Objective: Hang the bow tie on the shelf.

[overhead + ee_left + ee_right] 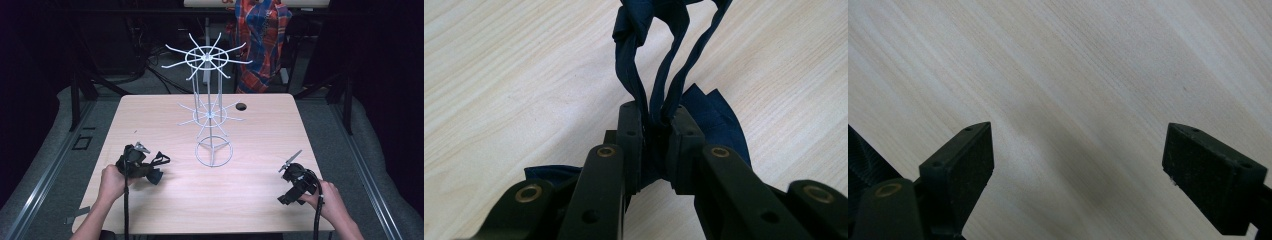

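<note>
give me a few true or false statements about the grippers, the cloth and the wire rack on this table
1. The left hand-held gripper is shut on a dark blue cloth. True.
2. The right hand-held gripper holds a cloth too. False: its jaws stand wide apart over bare table.
3. The white wire rack stands upright on the table. True.
4. Cloths hang from the rack's arms. False: the arms are bare.
5. The rack stands between the two grippers, farther from the person. True.
</note>
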The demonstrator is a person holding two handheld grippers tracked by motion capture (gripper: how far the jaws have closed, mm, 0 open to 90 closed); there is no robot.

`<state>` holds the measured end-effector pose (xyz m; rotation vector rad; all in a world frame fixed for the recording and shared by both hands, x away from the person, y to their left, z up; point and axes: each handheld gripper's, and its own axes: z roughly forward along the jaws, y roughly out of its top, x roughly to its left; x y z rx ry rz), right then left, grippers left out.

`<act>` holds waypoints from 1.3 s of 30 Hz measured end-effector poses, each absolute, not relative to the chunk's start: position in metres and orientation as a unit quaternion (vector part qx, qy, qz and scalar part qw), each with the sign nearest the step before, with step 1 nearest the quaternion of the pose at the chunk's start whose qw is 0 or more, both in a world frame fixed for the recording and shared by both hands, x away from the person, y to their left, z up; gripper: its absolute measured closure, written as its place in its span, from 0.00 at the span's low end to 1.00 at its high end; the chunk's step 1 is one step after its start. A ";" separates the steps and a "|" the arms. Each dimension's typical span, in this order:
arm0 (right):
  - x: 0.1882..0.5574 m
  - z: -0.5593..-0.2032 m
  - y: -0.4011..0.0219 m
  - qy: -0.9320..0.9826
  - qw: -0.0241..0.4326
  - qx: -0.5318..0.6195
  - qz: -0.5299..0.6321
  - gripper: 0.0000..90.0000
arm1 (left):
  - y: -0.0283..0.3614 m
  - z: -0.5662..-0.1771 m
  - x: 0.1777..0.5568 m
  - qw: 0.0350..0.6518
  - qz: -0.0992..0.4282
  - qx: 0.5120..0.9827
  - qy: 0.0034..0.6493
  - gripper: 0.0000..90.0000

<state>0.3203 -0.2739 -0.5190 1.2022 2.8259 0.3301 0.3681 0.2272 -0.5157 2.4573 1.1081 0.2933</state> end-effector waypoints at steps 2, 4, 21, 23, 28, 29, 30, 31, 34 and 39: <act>0.320 -0.519 -0.274 0.915 0.027 0.388 0.105 0.14 | 0.227 -0.515 0.368 0.214 0.106 0.886 0.397 0.87; 0.321 -0.517 -0.274 0.917 0.030 0.385 0.098 0.14 | 0.227 -0.514 0.367 0.214 0.107 0.886 0.397 0.87; 0.320 -0.518 -0.274 0.915 0.031 0.386 0.109 0.14 | 0.216 -0.500 0.363 0.245 0.114 0.887 0.376 0.87; 0.320 -0.518 -0.274 0.915 0.032 0.386 0.110 0.14 | 0.215 -0.499 0.363 0.248 0.119 0.884 0.377 0.87; 0.320 -0.517 -0.273 0.916 0.034 0.384 0.106 0.14 | 0.208 -0.491 0.366 0.267 0.125 0.879 0.375 0.87; 0.320 -0.517 -0.274 0.917 0.034 0.384 0.106 0.14 | 0.207 -0.490 0.366 0.270 0.125 0.878 0.374 0.87; 0.320 -0.516 -0.274 0.918 0.037 0.382 0.100 0.14 | 0.206 -0.489 0.367 0.273 0.124 0.878 0.374 0.87; 0.321 -0.516 -0.274 0.918 0.037 0.382 0.099 0.14 | 0.205 -0.489 0.367 0.274 0.126 0.878 0.372 0.87; 0.320 -0.516 -0.274 0.917 0.036 0.384 0.103 0.14 | 0.204 -0.487 0.367 0.280 0.126 0.876 0.372 0.87; 0.320 -0.517 -0.273 0.915 0.034 0.387 0.108 0.14 | 0.204 -0.485 0.368 0.288 0.125 0.873 0.373 0.88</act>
